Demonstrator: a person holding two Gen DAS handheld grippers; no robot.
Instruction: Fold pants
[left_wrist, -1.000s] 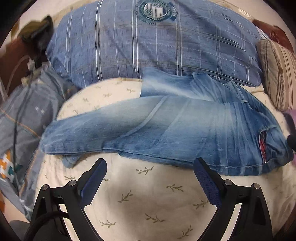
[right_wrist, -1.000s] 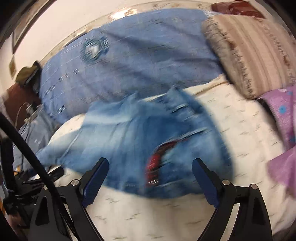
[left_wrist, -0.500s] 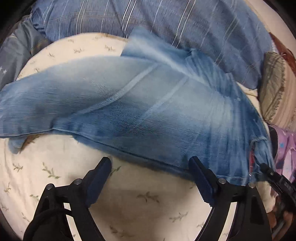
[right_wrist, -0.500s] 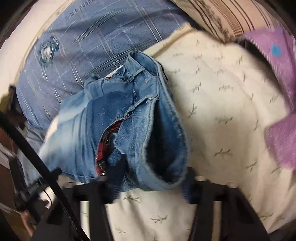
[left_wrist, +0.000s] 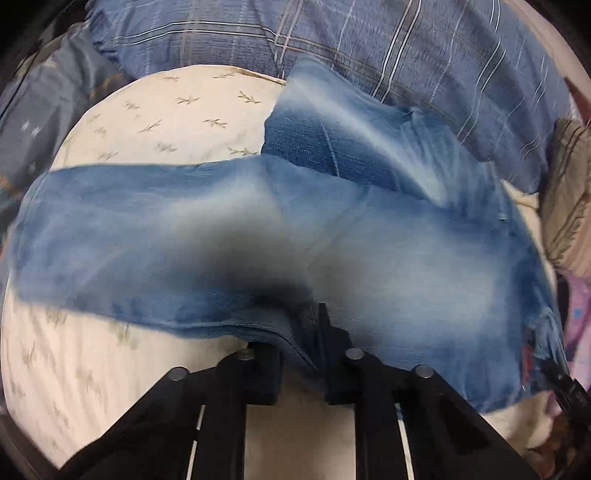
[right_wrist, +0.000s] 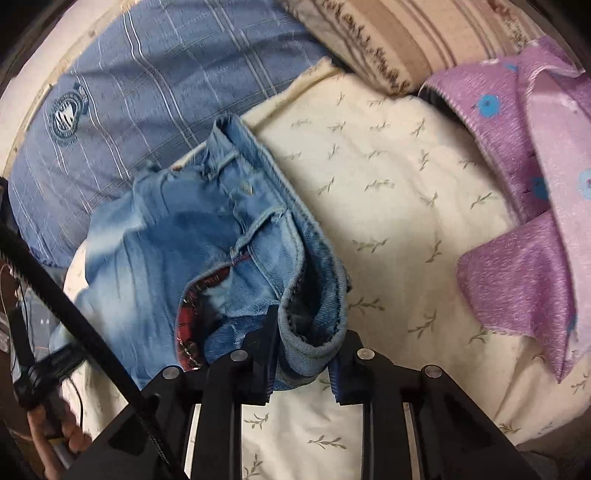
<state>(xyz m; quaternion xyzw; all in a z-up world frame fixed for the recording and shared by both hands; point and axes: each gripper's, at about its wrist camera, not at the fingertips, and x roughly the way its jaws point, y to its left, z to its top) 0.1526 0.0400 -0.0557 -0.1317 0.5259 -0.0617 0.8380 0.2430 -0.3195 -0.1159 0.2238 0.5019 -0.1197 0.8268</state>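
Faded blue jeans (left_wrist: 258, 236) lie across a cream leaf-print bedspread (left_wrist: 177, 107), legs folded onto each other and stretching left. My left gripper (left_wrist: 301, 332) is shut on the near edge of the jeans around mid-leg. In the right wrist view the waistband end (right_wrist: 258, 229) shows a red plaid pocket lining (right_wrist: 192, 302). My right gripper (right_wrist: 304, 350) is shut on the bunched waistband corner of the jeans.
A blue plaid pillow (right_wrist: 122, 85) lies behind the jeans; it also shows in the left wrist view (left_wrist: 406, 55). A striped beige pillow (right_wrist: 406, 40) and a purple flowered cloth (right_wrist: 524, 206) lie at the right. Grey-blue fabric (left_wrist: 48, 110) is at the far left.
Both grippers moved forward onto the jeans and closed: the left on the near leg edge, the right on the waistband corner. The fabric now bunches at each grip.
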